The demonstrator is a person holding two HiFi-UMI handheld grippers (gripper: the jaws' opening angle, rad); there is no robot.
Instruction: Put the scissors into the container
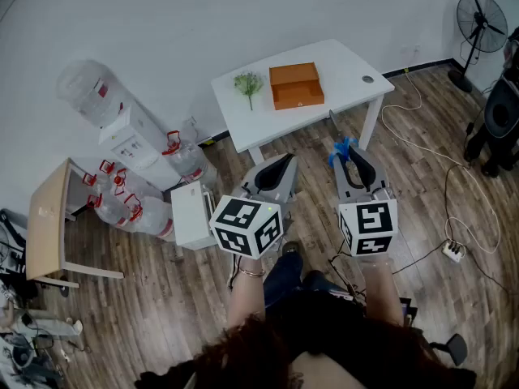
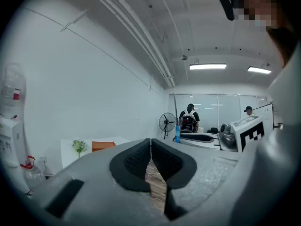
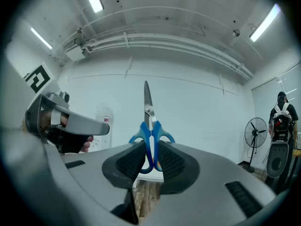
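The carry calls for a firm, level hold. The right gripper (image 3: 149,157) clamps the scissors (image 3: 148,126) by their blue handles, with the closed steel blades pointing to 12 o'clock. The orange container (image 1: 296,85) sits on the white surface (image 1: 349,67) at 12 o'clock, well apart, so approach it slowly. The left gripper (image 2: 151,149) is closed and empty.

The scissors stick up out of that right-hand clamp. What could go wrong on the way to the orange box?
The right gripper pinches the scissors only by their handle loops, so they could pivot or slip out on the way.
The container sits beside a small plant on the table; the protruding blades might knock the plant over.
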